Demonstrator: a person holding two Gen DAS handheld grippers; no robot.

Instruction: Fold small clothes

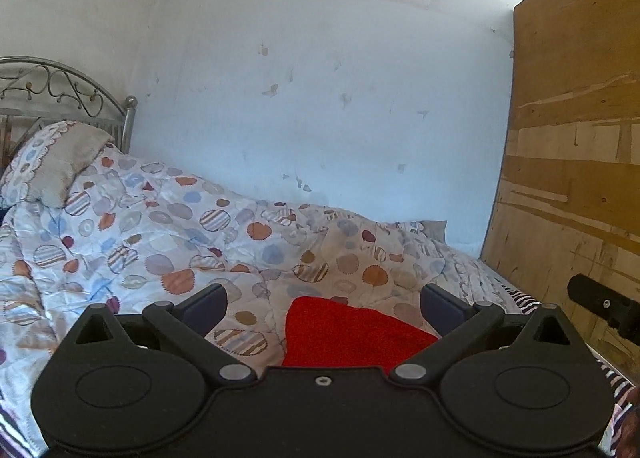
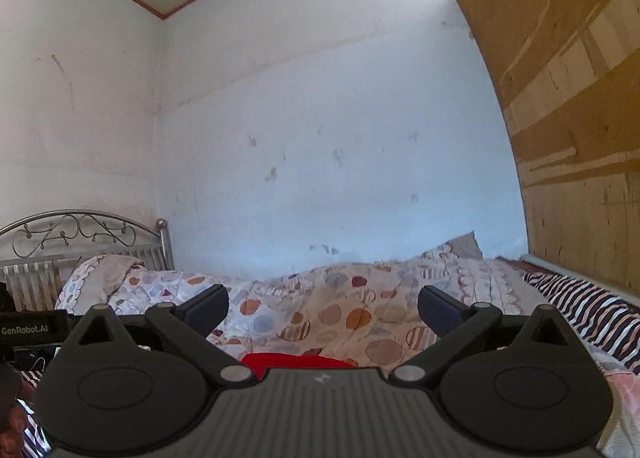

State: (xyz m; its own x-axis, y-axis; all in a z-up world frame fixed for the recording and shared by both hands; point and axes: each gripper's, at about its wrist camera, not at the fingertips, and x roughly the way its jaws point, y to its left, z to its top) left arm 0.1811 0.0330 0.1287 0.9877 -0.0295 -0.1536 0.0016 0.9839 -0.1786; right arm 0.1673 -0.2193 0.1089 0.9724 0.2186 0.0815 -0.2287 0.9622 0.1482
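Left gripper [image 1: 324, 308]: jaws spread wide, nothing held between the fingers [image 1: 206, 304]. A red garment [image 1: 344, 334] lies on the bed directly below and ahead of it, its upper edge reaching between the fingertips and its lower part hidden behind the gripper body at 6 o'clock; contact with either finger cannot be confirmed. Right gripper [image 2: 324, 310]: jaws likewise spread wide, empty. In the right wrist view only a thin strip of the red garment shows, at 6 o'clock just above the gripper body. The garment rests on a quilt [image 1: 160, 234] printed with round patches in orange, blue and stripes, crumpled across the bed. A pillow [image 1: 52, 162] sits at 9 o'clock against a metal scrollwork headboard [image 1: 60, 90]. A striped sheet [image 2: 580, 306] shows at 3 o'clock in the right wrist view. A marked white wall [image 1: 320, 98] stands behind the bed; a wooden board [image 1: 576, 138] stands upright at 2 to 3 o'clock.
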